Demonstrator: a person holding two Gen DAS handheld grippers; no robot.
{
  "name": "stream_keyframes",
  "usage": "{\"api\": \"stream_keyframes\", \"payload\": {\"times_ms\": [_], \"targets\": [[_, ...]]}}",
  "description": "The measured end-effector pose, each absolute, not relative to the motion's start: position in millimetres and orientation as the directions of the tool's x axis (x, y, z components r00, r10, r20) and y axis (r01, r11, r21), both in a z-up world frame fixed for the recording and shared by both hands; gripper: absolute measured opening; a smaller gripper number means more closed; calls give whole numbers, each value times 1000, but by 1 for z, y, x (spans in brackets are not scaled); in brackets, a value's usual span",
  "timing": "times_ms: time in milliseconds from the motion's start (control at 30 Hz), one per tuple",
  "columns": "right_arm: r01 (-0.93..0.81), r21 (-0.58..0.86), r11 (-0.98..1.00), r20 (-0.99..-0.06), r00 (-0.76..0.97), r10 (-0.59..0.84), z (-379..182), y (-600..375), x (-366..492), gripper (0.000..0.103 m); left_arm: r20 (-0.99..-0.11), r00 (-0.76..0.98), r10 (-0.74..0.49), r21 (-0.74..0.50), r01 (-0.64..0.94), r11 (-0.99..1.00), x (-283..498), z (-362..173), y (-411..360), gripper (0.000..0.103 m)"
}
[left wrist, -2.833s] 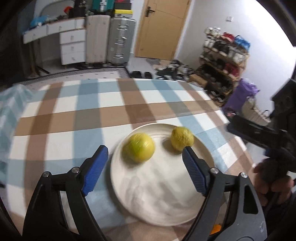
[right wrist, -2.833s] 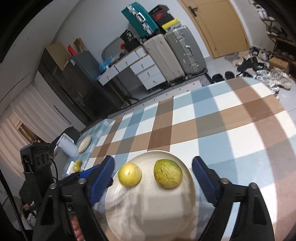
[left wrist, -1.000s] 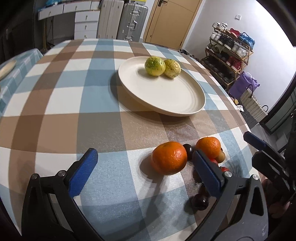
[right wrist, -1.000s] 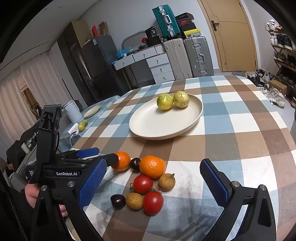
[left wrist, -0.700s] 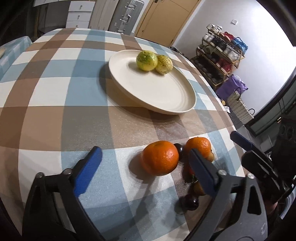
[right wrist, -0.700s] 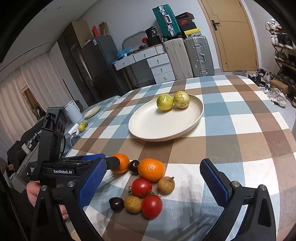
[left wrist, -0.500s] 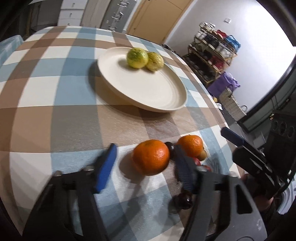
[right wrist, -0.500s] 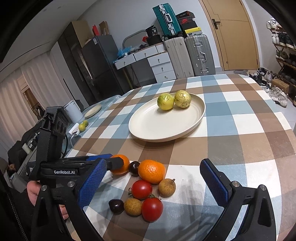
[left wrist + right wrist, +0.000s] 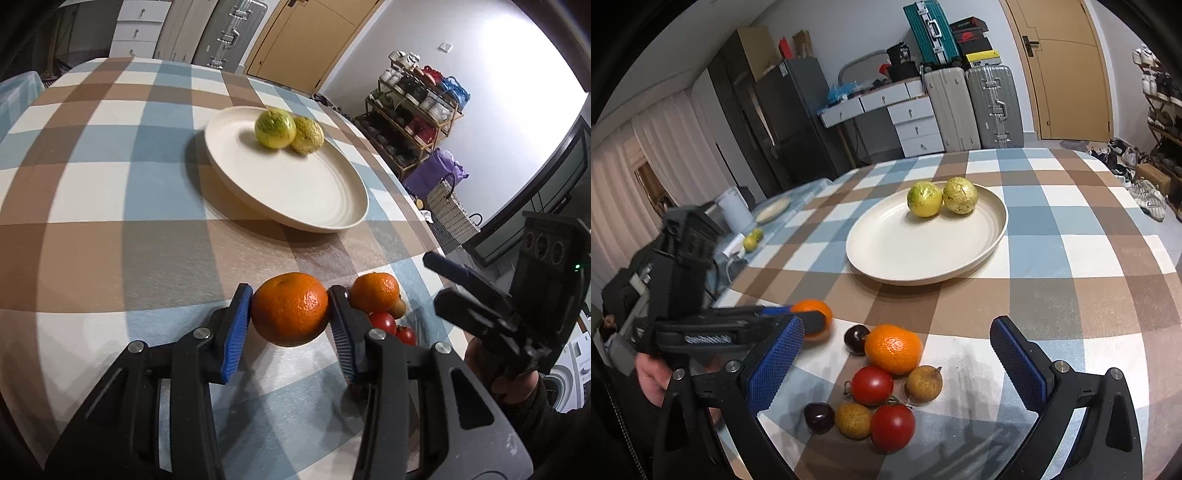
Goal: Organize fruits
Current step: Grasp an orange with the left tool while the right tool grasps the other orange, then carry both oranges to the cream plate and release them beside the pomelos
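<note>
My left gripper (image 9: 289, 295) has its jaws closing, and both blue pads press the sides of an orange (image 9: 290, 308) at the table's near side. From the right wrist view that orange (image 9: 812, 308) peeks out behind the left fingers. My right gripper (image 9: 896, 328) hovers open over the fruit pile: a second orange (image 9: 894, 349), two tomatoes (image 9: 872, 386), two dark plums (image 9: 857, 339) and two small brown fruits (image 9: 923, 384). Farther back a cream plate (image 9: 905, 258) holds two yellow-green fruits (image 9: 924, 199) side by side.
The checked tablecloth (image 9: 92, 192) covers a round table; its edge drops off at the right toward a shoe rack (image 9: 417, 103). A lower side table (image 9: 775, 210) at the left bears a small plate and two little green fruits. Suitcases (image 9: 971, 107) stand by the door.
The left gripper's jaws went from wide apart to closed against the orange, and the gripper tilted down toward it. The right gripper stayed where it was, still open.
</note>
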State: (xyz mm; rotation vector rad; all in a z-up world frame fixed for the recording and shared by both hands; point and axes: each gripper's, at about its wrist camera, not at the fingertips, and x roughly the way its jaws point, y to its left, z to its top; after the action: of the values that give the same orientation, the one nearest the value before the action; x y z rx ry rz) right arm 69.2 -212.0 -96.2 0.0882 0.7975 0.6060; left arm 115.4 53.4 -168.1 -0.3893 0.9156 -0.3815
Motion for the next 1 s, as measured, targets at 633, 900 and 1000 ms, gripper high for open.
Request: {"api": "stream_keyframes", "payload": {"times_ms": [633,900,1000], "targets": [[-439,330,836,-754,411,513,-119,-193,95,99,-639,615,-462,-491,137,860,95,-154,93,39],[-450,329,830,-778,370,509,-125,-185,99,72,-636,621,-459,-496,127,859,94,-156,96,39],[-449,325,832,-787,360,501,-128,-184,100,57,-634,622,-458,-497,126,859,94,-155,97,39]]}}
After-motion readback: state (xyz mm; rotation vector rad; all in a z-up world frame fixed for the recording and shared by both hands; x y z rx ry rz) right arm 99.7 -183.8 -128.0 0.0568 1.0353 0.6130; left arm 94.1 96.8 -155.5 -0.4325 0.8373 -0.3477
